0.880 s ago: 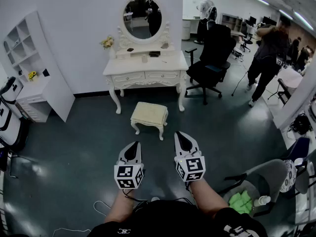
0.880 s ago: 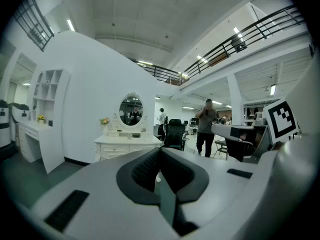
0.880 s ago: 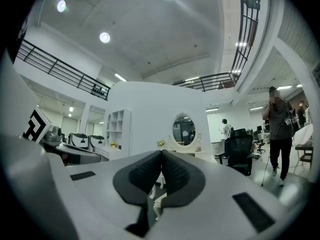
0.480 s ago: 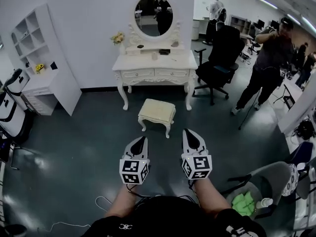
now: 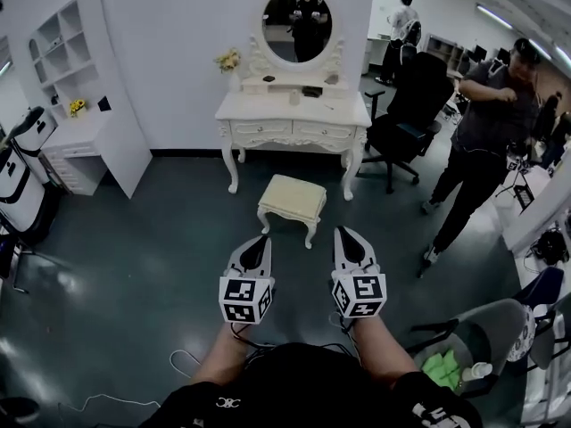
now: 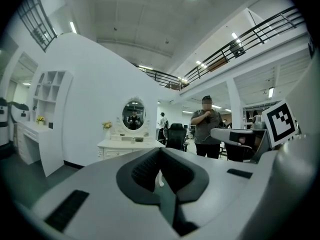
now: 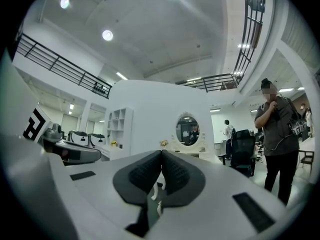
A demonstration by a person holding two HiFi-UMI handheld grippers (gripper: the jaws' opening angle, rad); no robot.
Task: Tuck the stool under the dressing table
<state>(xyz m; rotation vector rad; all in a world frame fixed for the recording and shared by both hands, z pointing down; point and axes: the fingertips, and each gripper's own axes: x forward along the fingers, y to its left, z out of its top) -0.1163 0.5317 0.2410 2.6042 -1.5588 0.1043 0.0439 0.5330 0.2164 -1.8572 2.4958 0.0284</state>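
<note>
A cream cushioned stool stands on the dark floor just in front of the white dressing table, outside its leg space. The table carries an oval mirror. My left gripper and right gripper are held side by side, pointing towards the stool and a short way from it. Both are shut and hold nothing. In the left gripper view the left gripper has its jaws pressed together, with the dressing table far ahead. In the right gripper view the right gripper is closed too.
A black office chair stands right of the table, and a person stands nearer on the right. A white shelf unit with a desk lines the left wall. A grey chair holding green cloth is at bottom right. A cable lies by my feet.
The stool and table sit closer and further right in the head view. The person on the right has stepped nearer. Both grippers stayed shut and side by side.
</note>
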